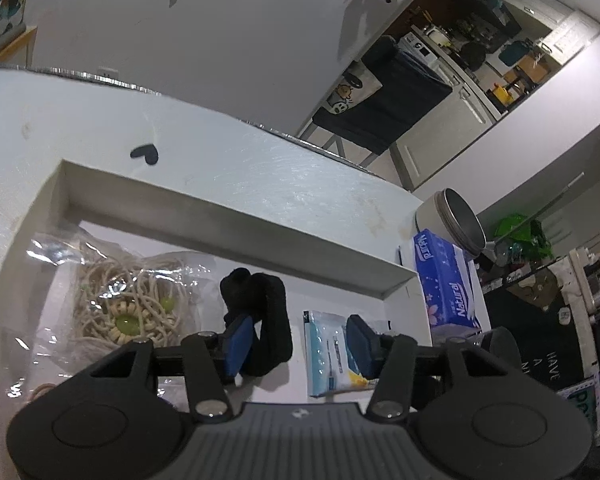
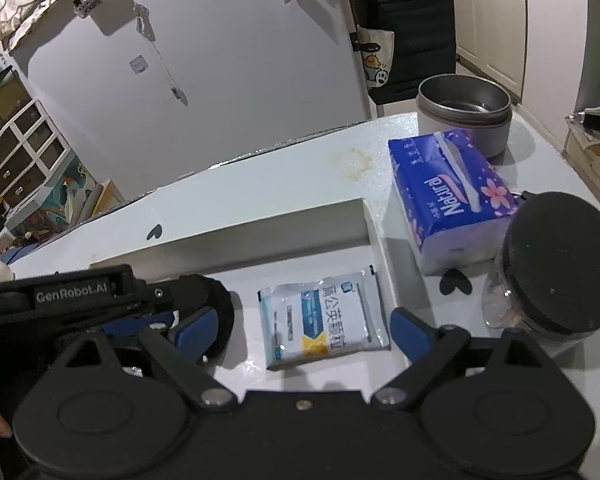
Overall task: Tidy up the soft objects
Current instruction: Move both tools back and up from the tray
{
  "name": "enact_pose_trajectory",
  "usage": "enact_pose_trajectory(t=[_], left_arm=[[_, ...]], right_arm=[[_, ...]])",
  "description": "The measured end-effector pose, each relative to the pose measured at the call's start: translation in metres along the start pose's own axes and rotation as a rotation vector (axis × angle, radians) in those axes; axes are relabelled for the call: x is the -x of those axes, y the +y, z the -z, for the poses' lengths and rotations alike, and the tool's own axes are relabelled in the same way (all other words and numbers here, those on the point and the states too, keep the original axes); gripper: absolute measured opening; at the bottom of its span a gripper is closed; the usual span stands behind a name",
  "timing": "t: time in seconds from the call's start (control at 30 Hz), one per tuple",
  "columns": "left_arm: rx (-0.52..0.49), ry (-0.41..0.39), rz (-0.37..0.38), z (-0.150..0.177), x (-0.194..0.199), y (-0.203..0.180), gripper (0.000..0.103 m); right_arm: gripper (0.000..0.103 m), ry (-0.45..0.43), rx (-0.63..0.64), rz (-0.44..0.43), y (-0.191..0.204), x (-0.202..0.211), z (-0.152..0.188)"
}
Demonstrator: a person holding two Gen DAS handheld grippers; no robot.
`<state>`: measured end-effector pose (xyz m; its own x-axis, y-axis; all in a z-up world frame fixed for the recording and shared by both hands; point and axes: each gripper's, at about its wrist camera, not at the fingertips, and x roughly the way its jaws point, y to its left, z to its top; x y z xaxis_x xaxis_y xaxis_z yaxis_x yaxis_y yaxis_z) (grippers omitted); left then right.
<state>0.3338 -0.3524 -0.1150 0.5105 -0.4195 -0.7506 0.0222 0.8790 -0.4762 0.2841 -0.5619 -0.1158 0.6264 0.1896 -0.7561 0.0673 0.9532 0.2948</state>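
Left wrist: tray [image 1: 236, 216] holds one black band [image 1: 270, 320], one sachet [image 1: 326, 354], one bagged cord [image 1: 124, 312]; both claws open, empty.

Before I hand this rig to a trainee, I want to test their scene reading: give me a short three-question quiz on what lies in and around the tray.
1. True or false: the blue tissue pack lies inside the white tray.
2. Which item sits between the right gripper fingers? A) black fabric band B) white and blue sachet C) metal tin
3. Fill in: the clear bag at the tray's left end holds a beaded ____ item.

Key: 1 false, it stands on the table beside the tray; 2 B; 3 string.
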Motion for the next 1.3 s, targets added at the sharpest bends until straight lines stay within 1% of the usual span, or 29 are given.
enact_pose_trajectory(t=[0.07,0.2,0.27,0.4,0.47,0.6,0.67,0.73,0.9,1.0,1.23,1.3], left_arm=[[-0.012,-0.005,-0.007,0.001,0.007,-0.003,0.057],[-0.031,-0.022,-0.012,0.004,0.025,-0.007,0.063],[-0.047,-0.032,-0.019,0.006,0.035,-0.009,0.068],[-0.076,-0.049,-0.034,0.011,0.055,-0.011,0.072],[-0.085,-0.062,-0.046,0.015,0.068,-0.012,0.079],[-0.114,-0.089,-0.072,0.023,0.091,-0.011,0.089],[-0.122,-0.109,-0.084,0.028,0.104,-0.010,0.098],[-0.129,-0.129,-0.098,0.032,0.117,-0.009,0.102],[-0.157,-0.158,-0.137,0.043,0.147,-0.007,0.103],[-0.179,-0.189,-0.165,0.050,0.165,-0.007,0.103],[-0.231,-0.237,-0.218,0.074,0.208,-0.002,0.103],[-0.250,-0.247,-0.223,0.083,0.218,-0.001,0.103]], right_arm=[[0.094,-0.008,0.005,0.002,0.000,0.007,0.001],[0.094,-0.026,0.009,0.003,0.000,0.022,0.003],[0.094,-0.036,0.015,0.004,0.001,0.030,0.004],[0.094,-0.056,0.030,0.011,0.002,0.046,0.008],[0.094,-0.067,0.034,0.011,0.002,0.056,0.010],[0.094,-0.092,0.048,0.010,0.006,0.075,0.015],[0.095,-0.102,0.055,0.010,0.007,0.083,0.018],[0.095,-0.113,0.064,0.010,0.010,0.092,0.021],[0.097,-0.141,0.084,0.013,0.018,0.114,0.031],[0.098,-0.159,0.094,0.012,0.021,0.127,0.037],[0.100,-0.206,0.133,0.004,0.032,0.160,0.052],[0.101,-0.219,0.146,0.004,0.035,0.169,0.058]])
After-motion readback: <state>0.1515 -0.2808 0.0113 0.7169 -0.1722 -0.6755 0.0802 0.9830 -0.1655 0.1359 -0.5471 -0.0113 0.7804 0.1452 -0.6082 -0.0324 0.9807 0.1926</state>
